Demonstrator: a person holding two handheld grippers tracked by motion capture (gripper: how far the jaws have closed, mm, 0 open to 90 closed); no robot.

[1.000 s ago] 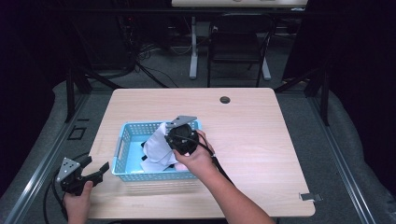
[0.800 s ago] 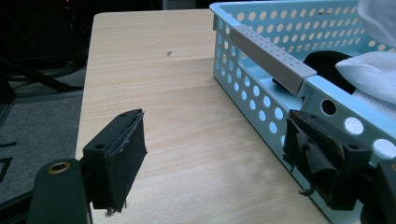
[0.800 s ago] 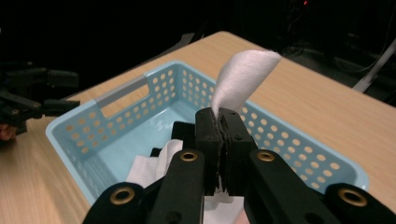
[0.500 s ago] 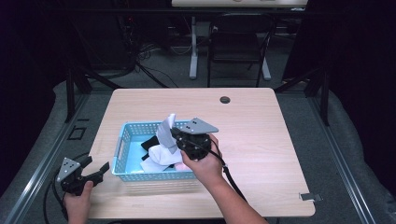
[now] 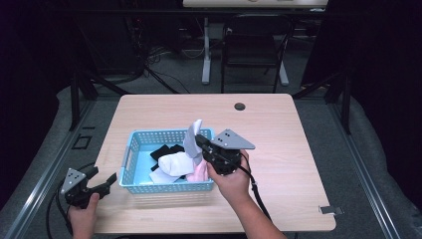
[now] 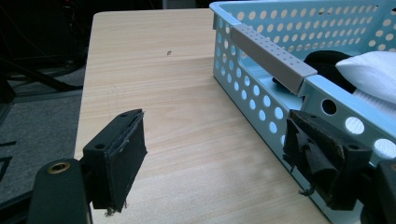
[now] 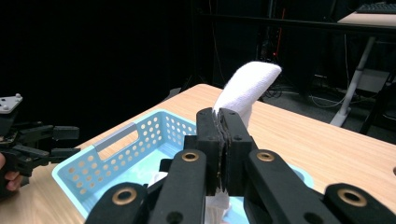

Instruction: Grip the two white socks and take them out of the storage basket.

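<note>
We see the left hand-held gripper (image 5: 102,182) nearest, at the surface's (image 5: 298,149) front-left corner, jaws wide apart w/ nothing between, just beside the blue basket (image 5: 130,158). Farther in, the right hand-held gripper (image 5: 199,142) is clamped on a white sock (image 7: 247,91), lifted above the basket's right end; black & pink cloth lie inside.
</note>
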